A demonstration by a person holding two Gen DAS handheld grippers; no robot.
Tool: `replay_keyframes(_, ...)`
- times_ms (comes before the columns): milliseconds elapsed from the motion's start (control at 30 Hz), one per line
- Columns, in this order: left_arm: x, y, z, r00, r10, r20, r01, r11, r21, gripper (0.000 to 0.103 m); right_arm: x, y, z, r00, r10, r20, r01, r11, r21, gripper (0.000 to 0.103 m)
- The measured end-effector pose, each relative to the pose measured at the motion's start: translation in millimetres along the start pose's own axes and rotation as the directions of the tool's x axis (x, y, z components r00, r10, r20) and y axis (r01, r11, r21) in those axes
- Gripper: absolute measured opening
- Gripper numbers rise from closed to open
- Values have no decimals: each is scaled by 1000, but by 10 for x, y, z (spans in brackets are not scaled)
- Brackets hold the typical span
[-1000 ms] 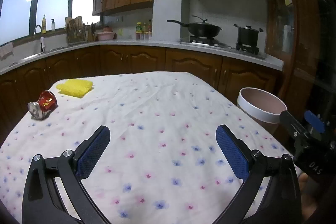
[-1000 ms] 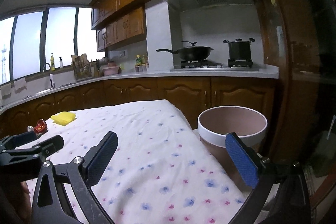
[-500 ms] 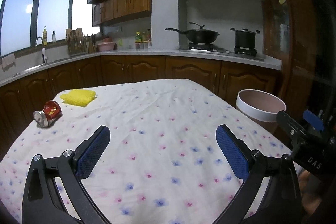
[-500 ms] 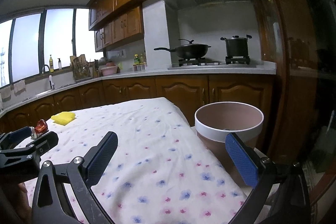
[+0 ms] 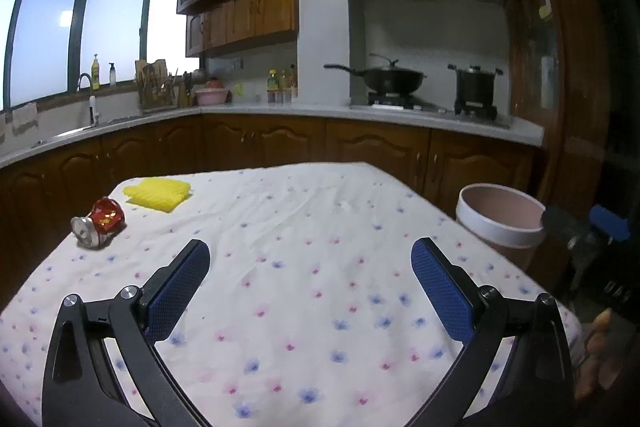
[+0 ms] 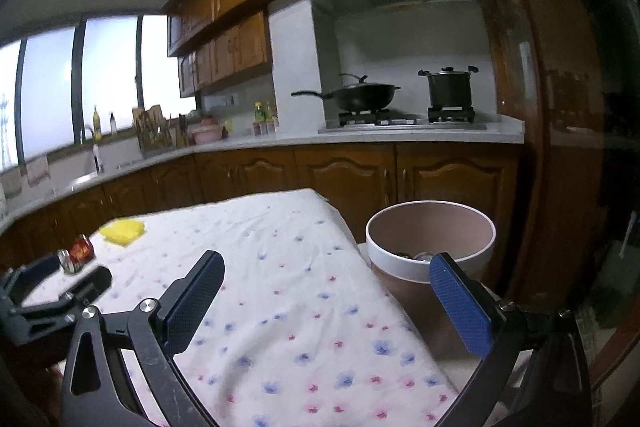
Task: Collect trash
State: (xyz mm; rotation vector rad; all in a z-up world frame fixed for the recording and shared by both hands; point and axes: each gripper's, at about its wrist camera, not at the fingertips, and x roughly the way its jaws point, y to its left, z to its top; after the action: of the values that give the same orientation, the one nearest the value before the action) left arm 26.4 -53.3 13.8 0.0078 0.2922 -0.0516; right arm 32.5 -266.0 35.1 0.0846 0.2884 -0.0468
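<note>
A crushed red can point(image 5: 98, 222) lies on its side at the far left of the flowered tablecloth point(image 5: 304, 267); the right wrist view shows the can point(image 6: 77, 253) small and far off. Beside the table's right edge stands a pink bin with a white rim point(image 5: 500, 217), and in the right wrist view the bin point(image 6: 430, 243) has some items at its bottom. My left gripper point(image 5: 310, 269) is open above the near middle of the table, holding nothing. My right gripper point(image 6: 326, 287) is open over the table's right edge, its right finger in front of the bin.
A yellow cloth point(image 5: 158, 193) lies at the table's far left corner, behind the can. Wooden kitchen cabinets and a counter point(image 5: 280, 111) with a wok and a pot run behind the table. A dark wooden cabinet point(image 6: 560, 107) stands right of the bin.
Both grippers have drawn back and tilted up a little, so the table and bin sit lower and farther in view. Both stay open. The can and cloth have not moved.
</note>
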Motion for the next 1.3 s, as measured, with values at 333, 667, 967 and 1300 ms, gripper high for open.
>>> replay_keyframes(333,78,-55,-96,997,-22,-68,24,999,28,103,76,42,-179,1000,7,-2,-7,1000,15,103)
replay_keyframes(667,88,-68,-140,996,-27,-83,31,999,42,103,107,15,-222,999,32,-9,-31,999,30,103)
replay_keyframes(967,106,-69,-128,996,-34,-81,37,998,41,103,119,23,-215,999,38,-6,-38,999,32,103)
replay_keyframes(1300,105,-64,-129,996,-33,-81,37,999,40,103,124,39,-206,999,43,-6,-43,999,30,103)
